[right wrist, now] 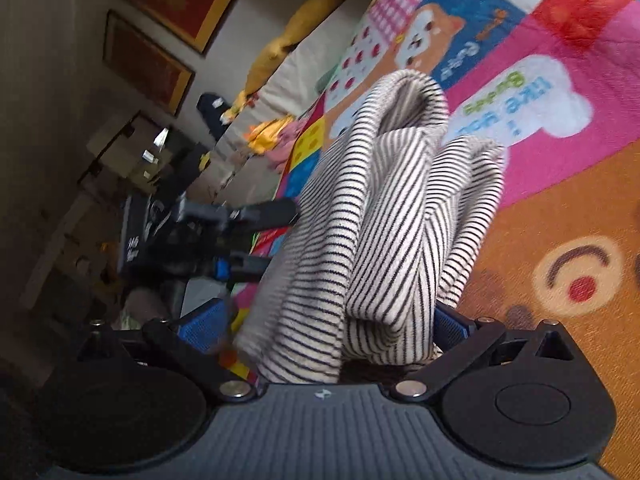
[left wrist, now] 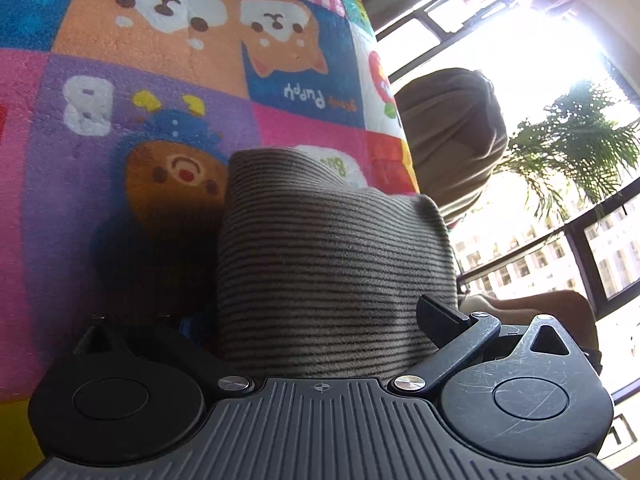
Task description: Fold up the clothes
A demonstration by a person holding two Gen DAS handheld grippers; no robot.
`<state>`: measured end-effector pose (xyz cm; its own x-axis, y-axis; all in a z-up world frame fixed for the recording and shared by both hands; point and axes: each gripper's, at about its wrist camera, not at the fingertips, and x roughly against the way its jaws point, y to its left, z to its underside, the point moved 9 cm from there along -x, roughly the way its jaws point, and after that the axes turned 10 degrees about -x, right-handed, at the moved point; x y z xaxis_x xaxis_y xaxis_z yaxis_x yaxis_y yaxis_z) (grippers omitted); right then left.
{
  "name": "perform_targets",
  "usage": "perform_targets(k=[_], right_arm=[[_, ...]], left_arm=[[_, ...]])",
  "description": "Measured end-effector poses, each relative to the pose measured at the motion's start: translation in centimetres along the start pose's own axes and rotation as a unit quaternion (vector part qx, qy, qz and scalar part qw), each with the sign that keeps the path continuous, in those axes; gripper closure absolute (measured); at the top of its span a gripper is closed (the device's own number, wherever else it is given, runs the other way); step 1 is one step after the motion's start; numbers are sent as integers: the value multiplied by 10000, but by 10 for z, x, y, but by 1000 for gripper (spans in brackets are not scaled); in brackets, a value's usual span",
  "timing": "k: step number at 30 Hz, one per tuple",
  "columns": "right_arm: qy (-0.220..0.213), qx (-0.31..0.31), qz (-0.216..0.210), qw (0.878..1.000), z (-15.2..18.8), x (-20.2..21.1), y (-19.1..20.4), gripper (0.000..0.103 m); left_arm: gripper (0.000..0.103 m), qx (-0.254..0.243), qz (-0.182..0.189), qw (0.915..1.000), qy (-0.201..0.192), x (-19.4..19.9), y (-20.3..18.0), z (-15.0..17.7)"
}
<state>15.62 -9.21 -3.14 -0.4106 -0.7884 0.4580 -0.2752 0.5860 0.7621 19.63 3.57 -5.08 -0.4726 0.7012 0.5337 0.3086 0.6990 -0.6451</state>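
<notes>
**Striped garment caught between two hand-held grippers above the play mat**

The left hand-held gripper is clamping a bunched fold of the striped garment; the cloth is filling the gap between its black fingers and rising in a hump in front of the lens. The right hand-held gripper is closing on the same striped garment, its blue-padded fingers pressing in on a thick, twisted bundle of fabric that is standing up in two rolled ridges. In the right wrist view the left hand-held gripper is reaching into the garment's far side, so the cloth is hanging between both tools, lifted off the surface.

Beneath it a colourful play mat with cartoon puppies and bears is lying spread out. Beyond the mat's edge, a brown cushion is sitting against bright windows with a palm outside. On the other side, framed pictures are hanging on the wall, and yellow cushions are resting near scattered toys.
</notes>
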Motion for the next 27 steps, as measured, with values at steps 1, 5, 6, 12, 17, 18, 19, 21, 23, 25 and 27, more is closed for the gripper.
perform_targets(k=[1, 5, 6, 12, 17, 18, 19, 21, 23, 25, 27], right_arm=[[79, 236, 69, 9997, 3, 2, 7, 0], [163, 1107, 422, 9928, 3, 15, 33, 0], [-27, 1220, 619, 9906, -9, 22, 35, 0], [-1313, 1588, 2414, 9483, -88, 22, 19, 0], [-929, 2062, 3278, 9173, -83, -17, -32, 0], [-949, 1986, 3268, 9191, -81, -13, -34, 0], [-966, 1920, 3262, 9205, -80, -10, -35, 0], [-958, 1975, 3313, 9176, -75, -6, -33, 0], [-950, 2030, 3364, 9147, -70, -2, -31, 0], [-945, 2086, 3411, 9117, -66, 1, -28, 0], [-972, 2156, 3388, 9107, -62, 4, -16, 0]], left_arm=[[1, -90, -14, 10000, 14, 4, 1, 1], [1, -587, -123, 9981, 121, 16, -3, 6], [1, -754, -192, 9967, 210, 13, -5, 10], [0, -1818, -877, 9784, 452, -5, -23, 26], [1, -1755, -769, 9806, 409, 4, -23, 27], [0, -1730, -646, 9822, 333, 9, -26, 22], [0, -1697, -534, 9839, 189, 14, -28, 14], [0, -1631, -490, 9853, -110, 21, -31, -6], [0, -1661, -704, 9832, -290, 20, -28, -26], [0, -1765, -1023, 9783, -361, 13, -23, -43], [0, -1953, -1465, 9695, -218, -2, -14, -51]])
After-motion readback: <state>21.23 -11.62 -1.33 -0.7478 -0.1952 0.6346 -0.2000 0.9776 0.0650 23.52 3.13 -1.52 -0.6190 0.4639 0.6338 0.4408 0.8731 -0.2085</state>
